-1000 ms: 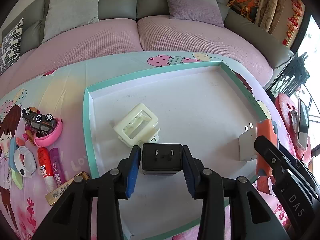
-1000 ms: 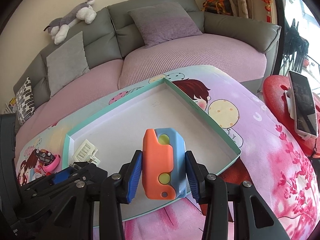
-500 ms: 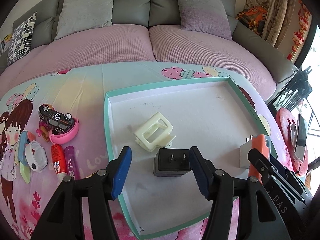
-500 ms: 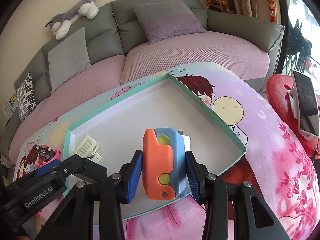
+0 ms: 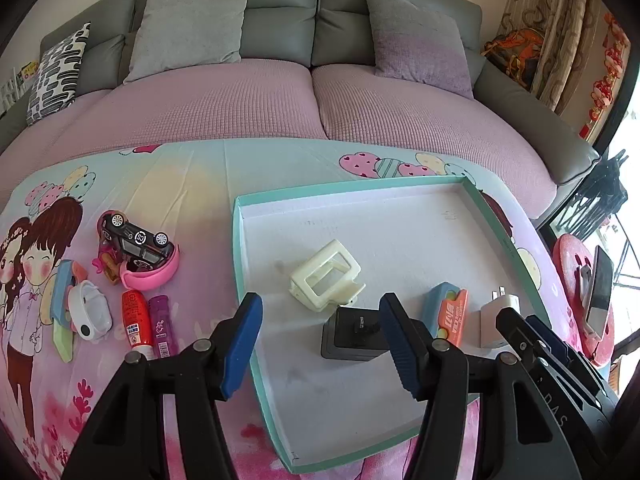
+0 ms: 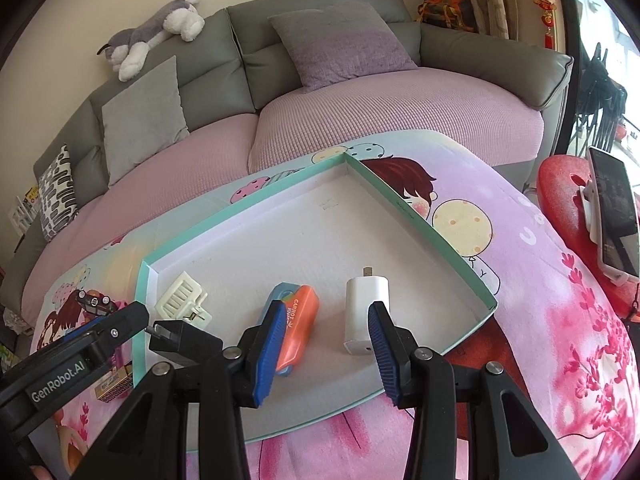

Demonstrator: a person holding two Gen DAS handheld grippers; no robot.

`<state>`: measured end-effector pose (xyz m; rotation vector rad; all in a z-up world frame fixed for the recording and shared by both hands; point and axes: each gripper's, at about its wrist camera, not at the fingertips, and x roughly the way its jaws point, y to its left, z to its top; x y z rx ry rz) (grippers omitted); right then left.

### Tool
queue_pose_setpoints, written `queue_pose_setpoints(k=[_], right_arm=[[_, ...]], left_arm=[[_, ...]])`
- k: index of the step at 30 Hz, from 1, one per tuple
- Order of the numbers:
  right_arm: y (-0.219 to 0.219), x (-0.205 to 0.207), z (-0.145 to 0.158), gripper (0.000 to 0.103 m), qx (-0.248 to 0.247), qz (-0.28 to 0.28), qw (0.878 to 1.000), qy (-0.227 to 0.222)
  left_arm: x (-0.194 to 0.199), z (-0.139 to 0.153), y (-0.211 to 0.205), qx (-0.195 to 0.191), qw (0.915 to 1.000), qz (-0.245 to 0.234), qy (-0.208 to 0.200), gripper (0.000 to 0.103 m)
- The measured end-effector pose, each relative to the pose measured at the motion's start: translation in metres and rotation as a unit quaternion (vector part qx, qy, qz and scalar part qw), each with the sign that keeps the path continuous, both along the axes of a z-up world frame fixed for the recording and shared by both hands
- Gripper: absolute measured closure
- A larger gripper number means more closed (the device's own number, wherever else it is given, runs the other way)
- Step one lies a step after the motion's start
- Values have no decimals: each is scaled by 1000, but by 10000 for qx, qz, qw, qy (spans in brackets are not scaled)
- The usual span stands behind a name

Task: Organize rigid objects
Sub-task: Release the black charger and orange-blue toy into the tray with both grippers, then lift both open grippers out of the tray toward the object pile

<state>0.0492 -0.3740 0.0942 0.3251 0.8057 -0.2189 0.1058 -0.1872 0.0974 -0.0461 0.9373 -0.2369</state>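
Observation:
A shallow white tray with a teal rim [image 5: 240,264] [image 6: 420,224] lies on the cartoon-print cloth. In it lie a cream plastic clip [image 5: 325,280] [image 6: 182,299], a black plug adapter [image 5: 352,338] [image 6: 185,340], an orange-and-blue carrot-knife toy [image 5: 450,314] [image 6: 298,320] and a white charger [image 5: 500,316] [image 6: 366,314]. My left gripper [image 5: 320,346] is open and empty, raised over the tray's left edge near the black adapter. My right gripper [image 6: 324,352] is open and empty, above the gap between toy and charger.
Left of the tray on the cloth lie a black toy car on a pink bowl [image 5: 138,248], a red tube [image 5: 136,320], a purple tube [image 5: 162,330] and a white watch-like item [image 5: 88,314]. A sofa [image 5: 312,112] stands behind. A phone on a red stool [image 6: 612,216] is at right.
Both grippers opened and pulled back. The left let go of the black adapter and the right let go of the orange-and-blue toy; both now lie in the tray.

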Motion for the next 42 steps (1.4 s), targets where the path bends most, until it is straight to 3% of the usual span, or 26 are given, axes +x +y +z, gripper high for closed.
queue_pose_setpoints(k=[10,11,13,18,21,30,39,42], right_arm=[[0,0,0,57,-9,2,10000,-2],[0,1,0,57,-17,10,10000,8],[2,1,-1,57,-48,27,10000,39],[4,3,-3,56,-187,34,9997,136],[4,4,-5,46,-274,-14,9994,209],[5,7,-8,30,-408,7,9987,300],[10,9,-11,0,-512,135,9980,342],[9,8,-12,0,-521,117,9980,341]], left_arm=[[1,6,14,-33,9993,324,-161,41],[2,5,15,-11,9992,355,-158,39],[4,1,16,90,9991,391,-115,21],[6,-6,19,195,9986,481,-86,20],[7,-11,21,329,9978,574,-95,20],[13,-25,36,479,9943,949,11,11],[15,-32,44,532,9919,1148,83,11],[14,-33,47,523,9909,1236,65,11]])
